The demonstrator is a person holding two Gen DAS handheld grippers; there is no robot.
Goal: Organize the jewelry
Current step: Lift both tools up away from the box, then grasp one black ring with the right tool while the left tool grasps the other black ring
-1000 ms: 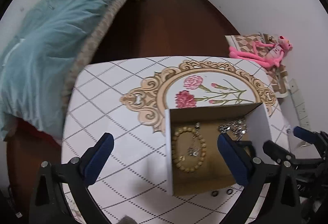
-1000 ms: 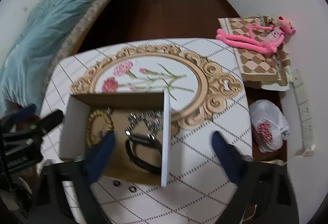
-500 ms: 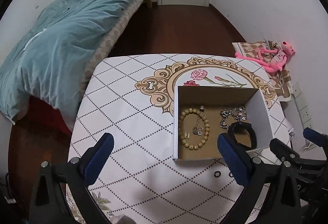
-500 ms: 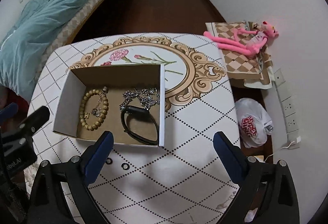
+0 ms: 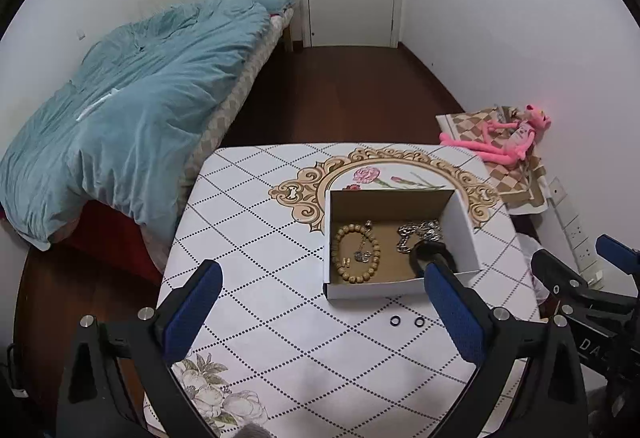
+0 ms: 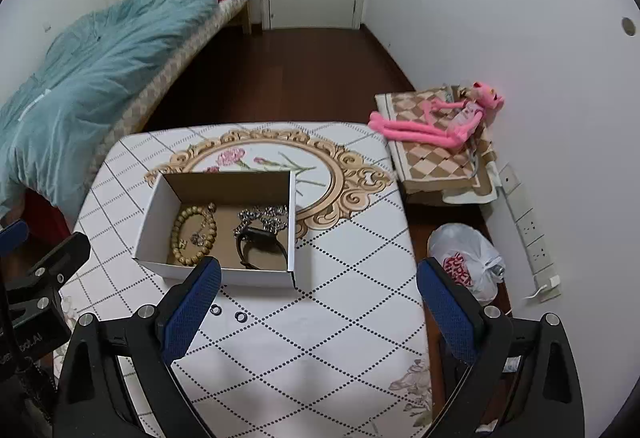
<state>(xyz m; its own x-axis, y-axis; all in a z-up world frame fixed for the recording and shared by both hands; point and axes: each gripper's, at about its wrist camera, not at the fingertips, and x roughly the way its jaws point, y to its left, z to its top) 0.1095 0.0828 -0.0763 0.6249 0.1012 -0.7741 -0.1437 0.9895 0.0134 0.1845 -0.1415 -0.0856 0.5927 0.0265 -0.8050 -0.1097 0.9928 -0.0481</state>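
1. With both tools raised above the worktop (image 5: pixel 256 238), the left hand-held gripper (image 5: pixel 320 302) stands wide and holds nothing; the right hand-held gripper (image 6: pixel 318 294) likewise.
2. Cardboard box (image 6: pixel 152 222), at 12 o'clock from the right tool, gathers the jewelry: bead bracelet (image 6: pixel 193 234) toward 9 o'clock inside, silver chain (image 6: pixel 266 215) and black band (image 6: pixel 262 248) toward 3 o'clock.
3. Two small black rings (image 6: pixel 228 312) lie on the cloth just outside the box's near wall, at its 6 o'clock; judged the remaining items, hence the wide jaws.
4. Their small size probably demands a narrow, careful pinch.
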